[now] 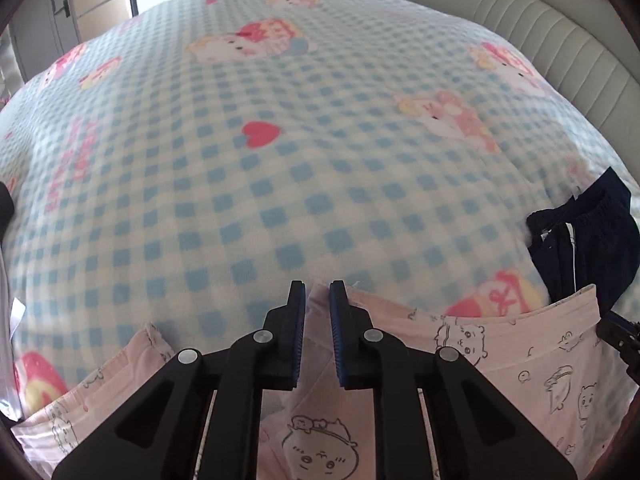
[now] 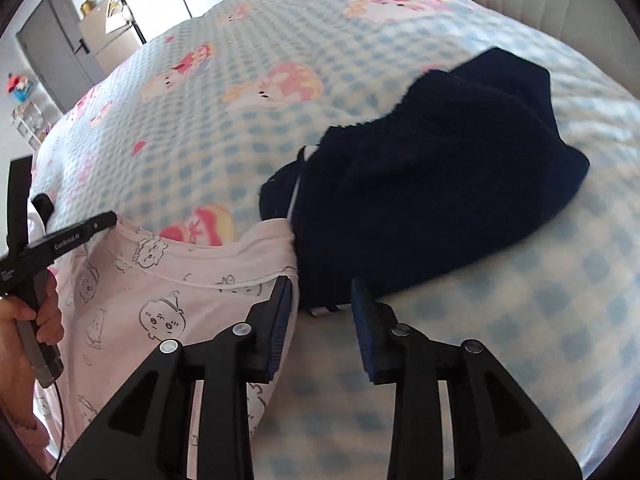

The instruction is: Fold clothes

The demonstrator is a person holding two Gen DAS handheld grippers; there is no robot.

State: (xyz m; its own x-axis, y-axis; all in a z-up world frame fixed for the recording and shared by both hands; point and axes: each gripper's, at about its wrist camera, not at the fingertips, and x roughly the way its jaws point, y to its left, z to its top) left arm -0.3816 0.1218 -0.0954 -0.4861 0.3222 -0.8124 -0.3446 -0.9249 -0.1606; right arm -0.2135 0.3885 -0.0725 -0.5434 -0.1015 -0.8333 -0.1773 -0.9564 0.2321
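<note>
A pale pink garment (image 1: 520,360) printed with cartoon outlines lies at the near edge of a bed. My left gripper (image 1: 318,286) is over its top edge, and the cloth peaks up between the narrowly parted pads, so it looks pinched there. In the right wrist view the pink garment (image 2: 160,300) sits left of a crumpled navy garment (image 2: 440,184). My right gripper (image 2: 321,282) is open. Its left finger (image 2: 280,312) is at the pink garment's right edge and its right finger (image 2: 364,320) is beside the navy cloth. The navy garment (image 1: 592,240) also shows at the far right of the left wrist view.
A blue-and-white checked blanket (image 1: 280,160) with cartoon prints covers the whole bed. A padded beige headboard (image 1: 540,20) runs along the far right. A hand (image 2: 24,320) holds the left tool. A grey door (image 2: 56,52) and a small shelf (image 2: 28,120) stand beyond the bed.
</note>
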